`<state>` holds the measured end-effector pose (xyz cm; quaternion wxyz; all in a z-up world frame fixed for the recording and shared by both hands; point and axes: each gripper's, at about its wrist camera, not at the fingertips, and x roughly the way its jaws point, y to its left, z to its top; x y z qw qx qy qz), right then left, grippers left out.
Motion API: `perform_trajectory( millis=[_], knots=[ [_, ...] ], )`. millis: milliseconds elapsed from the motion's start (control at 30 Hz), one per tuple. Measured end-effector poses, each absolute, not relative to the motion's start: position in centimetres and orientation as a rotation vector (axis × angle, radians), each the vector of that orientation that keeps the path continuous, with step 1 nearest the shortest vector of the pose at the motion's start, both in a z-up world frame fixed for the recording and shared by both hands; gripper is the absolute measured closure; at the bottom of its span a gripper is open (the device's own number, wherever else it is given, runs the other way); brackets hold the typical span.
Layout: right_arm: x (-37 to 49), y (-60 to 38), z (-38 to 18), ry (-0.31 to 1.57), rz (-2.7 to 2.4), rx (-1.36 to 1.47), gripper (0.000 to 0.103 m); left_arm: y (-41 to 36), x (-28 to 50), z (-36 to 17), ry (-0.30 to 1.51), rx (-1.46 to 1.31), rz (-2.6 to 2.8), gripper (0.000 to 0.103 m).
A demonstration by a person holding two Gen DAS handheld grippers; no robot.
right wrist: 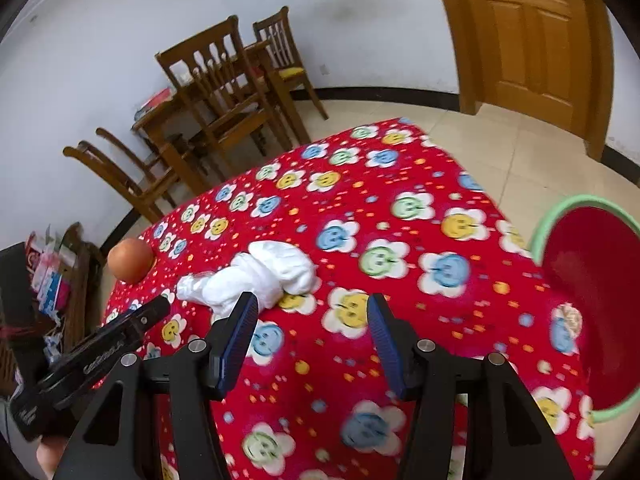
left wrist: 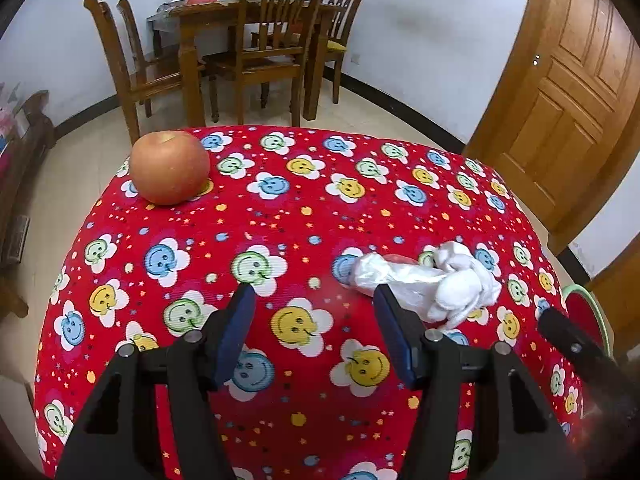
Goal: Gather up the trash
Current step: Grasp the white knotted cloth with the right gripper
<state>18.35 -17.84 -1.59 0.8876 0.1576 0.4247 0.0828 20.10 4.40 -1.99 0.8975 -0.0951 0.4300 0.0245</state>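
Now we are looking at the trash, a crumpled white tissue wad (left wrist: 460, 284) joined with a twisted piece of clear plastic wrap (left wrist: 384, 274). It is lying on the bench (left wrist: 280, 216), which is covered with a red smiley-flower cloth, just beside the tip of our left claw (left wrist: 316, 300). We are judging it to be very light, soft and easy to squash. The plastic end is probably slippery, so the thick tissue bulge (right wrist: 280, 268) seems the better place to pinch.

Both claws are standing wide open and empty; the right claw (right wrist: 312, 308) is hovering near the wad. An apple (left wrist: 170, 167) is sitting well apart at the far left corner. A red bin with a green rim (right wrist: 584, 304) is waiting beside the bench edge on the right. Nothing is blocking the way.
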Motion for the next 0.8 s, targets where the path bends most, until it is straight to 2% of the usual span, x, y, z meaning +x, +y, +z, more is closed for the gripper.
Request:
perform_trajectory(
  millis=[567, 600, 633, 700, 733, 800],
  knots=[
    [23.1, -13.5, -4.5, 0.944, 0.223, 0.306, 0.045, 6.1, 20.7, -3.2, 0.91, -0.252, 0.075, 0.042],
    [23.1, -13.5, -4.7, 0.945, 0.227, 0.309, 0.047, 6.1, 20.7, -3.3, 0.912, -0.25, 0.074, 0.042],
    [23.2, -13.5, -4.7, 0.945, 0.229, 0.309, 0.056, 6.0, 20.7, -3.3, 0.913, -0.247, 0.072, 0.042],
    [23.2, -13.6, -5.0, 0.95, 0.226, 0.308, 0.064, 5.8, 20.7, -3.4, 0.913, -0.242, 0.068, 0.042],
    [23.2, -13.8, -5.0, 0.949, 0.23, 0.311, 0.072, 5.7, 20.6, -3.3, 0.911, -0.239, 0.063, 0.042],
    [23.0, -14.0, -4.9, 0.944, 0.233, 0.314, 0.081, 5.5, 20.6, -3.2, 0.906, -0.237, 0.055, 0.042]
  ],
)
